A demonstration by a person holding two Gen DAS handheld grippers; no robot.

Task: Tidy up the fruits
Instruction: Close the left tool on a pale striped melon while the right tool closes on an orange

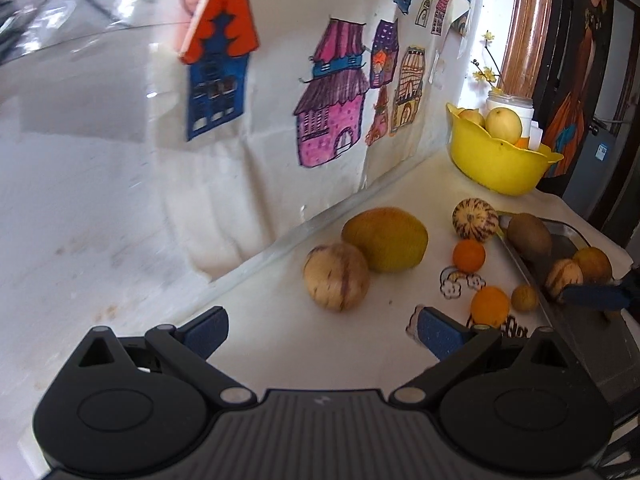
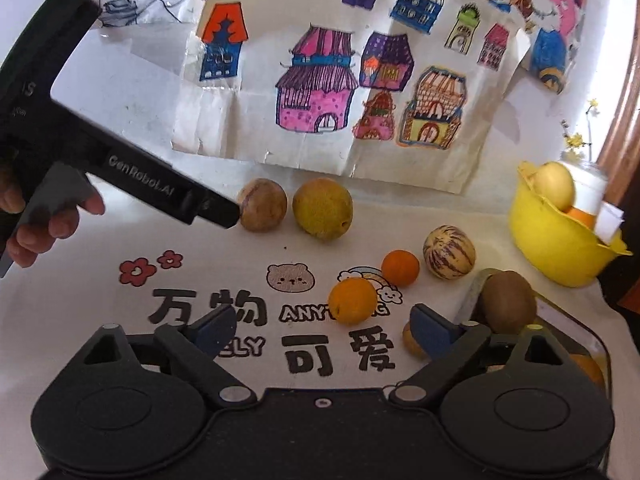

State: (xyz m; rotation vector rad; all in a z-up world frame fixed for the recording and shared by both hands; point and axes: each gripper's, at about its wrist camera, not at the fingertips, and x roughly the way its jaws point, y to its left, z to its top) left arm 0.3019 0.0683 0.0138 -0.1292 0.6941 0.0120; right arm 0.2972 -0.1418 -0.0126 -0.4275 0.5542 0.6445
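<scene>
My left gripper [image 1: 322, 334] is open and empty over the white cloth. Just ahead of it lie a pale striped melon [image 1: 336, 276] and a yellow-green round fruit [image 1: 386, 238]. My right gripper [image 2: 324, 328] is open with nothing pressed between its pads. An orange [image 2: 352, 300] lies just beyond its fingertips, with a second orange [image 2: 400, 268] and a purple-striped melon [image 2: 450, 252] further back. A kiwi [image 2: 508, 306] rests at the edge of a metal tray [image 1: 568, 236] that holds other fruit. A small tan fruit [image 2: 412, 340] sits by the right finger.
A yellow bowl [image 1: 496, 160] with pale fruit stands at the back right by a white jar. Paper drawings of houses [image 2: 320, 80] lean against the wall behind the fruit. A hand [image 2: 52, 224] holds the left gripper's body at the left of the right wrist view.
</scene>
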